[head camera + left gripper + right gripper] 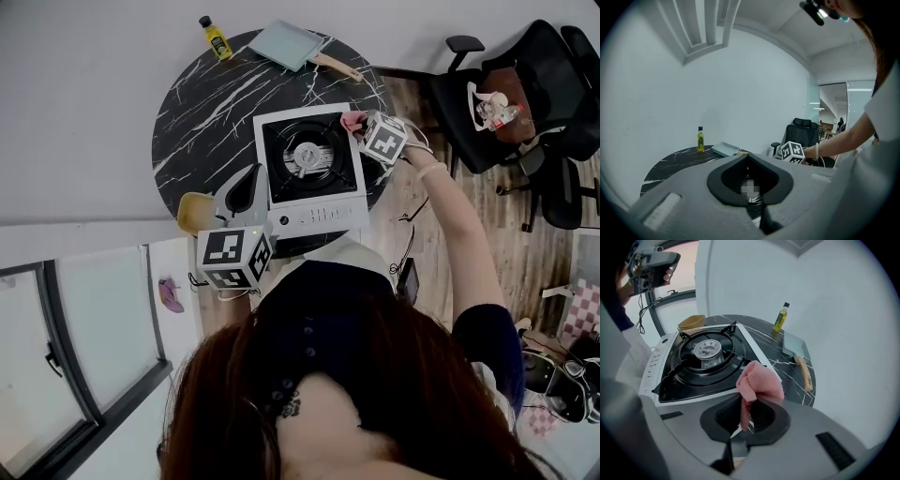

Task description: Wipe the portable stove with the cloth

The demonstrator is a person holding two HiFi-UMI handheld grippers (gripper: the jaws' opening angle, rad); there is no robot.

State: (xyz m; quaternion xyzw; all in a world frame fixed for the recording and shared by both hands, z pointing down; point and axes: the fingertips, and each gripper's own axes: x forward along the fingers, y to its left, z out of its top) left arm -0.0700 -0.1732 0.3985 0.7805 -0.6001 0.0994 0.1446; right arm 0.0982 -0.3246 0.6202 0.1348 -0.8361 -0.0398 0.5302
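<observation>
The portable stove (314,217) is white with a black top and a round burner, and stands mid-table; in the right gripper view the stove (705,357) fills the left half. A bunched pink cloth (759,380) is pinched in my right gripper (751,400), shut on it. In the head view the cloth (353,120) and right gripper (362,127) are at the stove's far right corner; whether the cloth touches the stove I cannot tell. My left gripper (246,187) hovers at the stove's near left side, jaws together with nothing in them (747,157).
On the round black marble table (202,122) stand a yellow oil bottle (216,37) and a pale blue cleaver-like tool with a wooden handle (292,44) at the far edge. A wooden bowl (194,212) sits by the left gripper. Black office chairs (525,94) stand to the right.
</observation>
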